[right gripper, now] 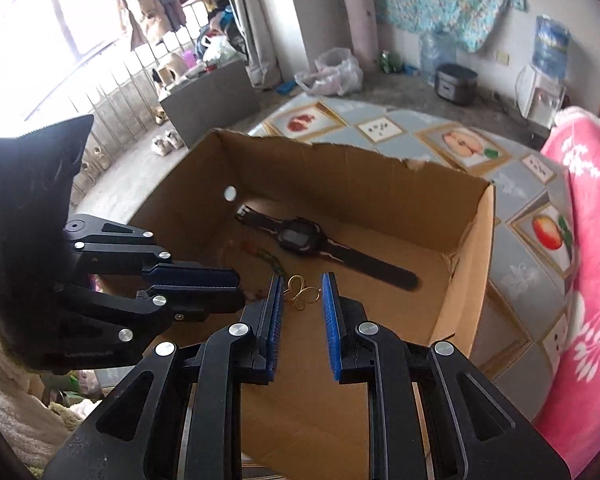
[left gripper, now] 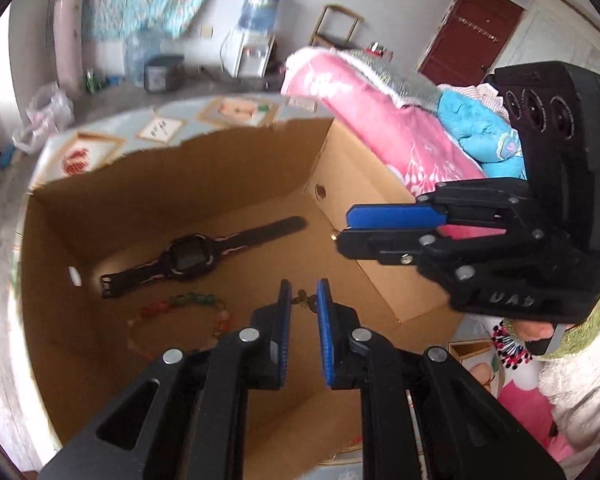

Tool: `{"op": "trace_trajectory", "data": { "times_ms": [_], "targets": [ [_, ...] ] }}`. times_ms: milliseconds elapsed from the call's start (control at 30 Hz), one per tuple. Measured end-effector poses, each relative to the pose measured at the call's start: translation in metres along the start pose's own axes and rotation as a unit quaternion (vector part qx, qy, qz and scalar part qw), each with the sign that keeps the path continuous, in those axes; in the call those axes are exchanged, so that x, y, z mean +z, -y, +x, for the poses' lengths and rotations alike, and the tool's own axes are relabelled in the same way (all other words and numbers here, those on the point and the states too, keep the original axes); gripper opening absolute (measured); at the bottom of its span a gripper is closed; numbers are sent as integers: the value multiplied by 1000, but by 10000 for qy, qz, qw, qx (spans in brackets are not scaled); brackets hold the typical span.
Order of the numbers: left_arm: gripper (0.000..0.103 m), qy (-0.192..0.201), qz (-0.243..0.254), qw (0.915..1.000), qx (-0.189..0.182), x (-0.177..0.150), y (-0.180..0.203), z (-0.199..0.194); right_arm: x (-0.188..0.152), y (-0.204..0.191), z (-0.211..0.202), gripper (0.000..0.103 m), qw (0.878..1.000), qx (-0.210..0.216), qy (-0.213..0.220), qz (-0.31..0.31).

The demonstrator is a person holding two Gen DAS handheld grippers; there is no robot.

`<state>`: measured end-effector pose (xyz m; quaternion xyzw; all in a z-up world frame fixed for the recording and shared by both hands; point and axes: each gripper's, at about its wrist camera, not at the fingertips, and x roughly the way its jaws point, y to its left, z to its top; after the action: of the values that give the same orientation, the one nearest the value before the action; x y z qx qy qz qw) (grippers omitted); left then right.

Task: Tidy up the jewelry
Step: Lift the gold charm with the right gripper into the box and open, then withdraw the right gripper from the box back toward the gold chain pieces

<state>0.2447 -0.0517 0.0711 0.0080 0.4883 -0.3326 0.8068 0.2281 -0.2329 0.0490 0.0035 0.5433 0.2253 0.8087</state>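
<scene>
An open cardboard box (left gripper: pixel 236 168) (right gripper: pixel 340 168) holds a black wristwatch (left gripper: pixel 192 258) (right gripper: pixel 300 238), a beaded bracelet of red and green beads (left gripper: pixel 180 308) (right gripper: pixel 268 256) and a small gold butterfly-shaped piece (right gripper: pixel 302 294), seen dimly in the left wrist view (left gripper: pixel 303 300). My left gripper (left gripper: pixel 303 300) is open and empty above the box floor, over the gold piece. It shows at the left of the right wrist view (right gripper: pixel 236 288). My right gripper (right gripper: pixel 302 296) is open and empty above the gold piece. It shows at the right of the left wrist view (left gripper: pixel 346 228).
The box stands on a patterned cloth with fruit pictures (right gripper: pixel 460 144). A pink blanket (left gripper: pixel 372 120) (right gripper: pixel 588 240) lies to the right. A water dispenser (left gripper: pixel 256 32), a grey pot (right gripper: pixel 456 82) and bags stand on the floor beyond.
</scene>
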Motion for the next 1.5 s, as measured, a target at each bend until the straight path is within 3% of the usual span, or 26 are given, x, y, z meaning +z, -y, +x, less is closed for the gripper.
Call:
{"op": "trace_trajectory", "data": {
  "times_ms": [100,200,333,567,800,900,1033,1233,1267,1333,1500],
  "targets": [
    [12,-377,-245,9990,-43,12,-7,24,-1,14,15,18,9993,-156,-311,136],
    [14,-519,-363,9980,-33,18,-10,35,-1,24,17,16,9990,-135,-346,244],
    [27,-608,-697,9953,-286,19,-20,43,-3,26,8,18,9994,-181,-162,259],
    [34,-386,-888,9951,-220,24,-25,31,-1,36,-11,19,9988,-203,86,433],
    [48,-66,-901,9959,-78,19,-27,1,-1,34,-28,26,9976,-219,363,553],
    [59,159,-865,9961,-34,10,-24,-22,-8,25,-48,35,9964,-215,586,575],
    [75,537,-758,9957,-54,-12,-19,-64,-29,5,-85,48,9931,-211,1036,514],
    [97,918,-395,9950,55,-81,-7,-129,-78,-32,-125,67,9876,55,1500,468],
    [97,956,-399,9946,117,-92,-7,-134,-85,-38,-127,69,9875,97,1510,451],
    [97,899,-460,9943,330,-118,-10,-137,-102,-51,-124,76,9876,139,1493,458],
    [97,315,-680,9926,954,-168,-19,-105,-134,-75,-82,78,9931,190,922,703]
  ]
}}
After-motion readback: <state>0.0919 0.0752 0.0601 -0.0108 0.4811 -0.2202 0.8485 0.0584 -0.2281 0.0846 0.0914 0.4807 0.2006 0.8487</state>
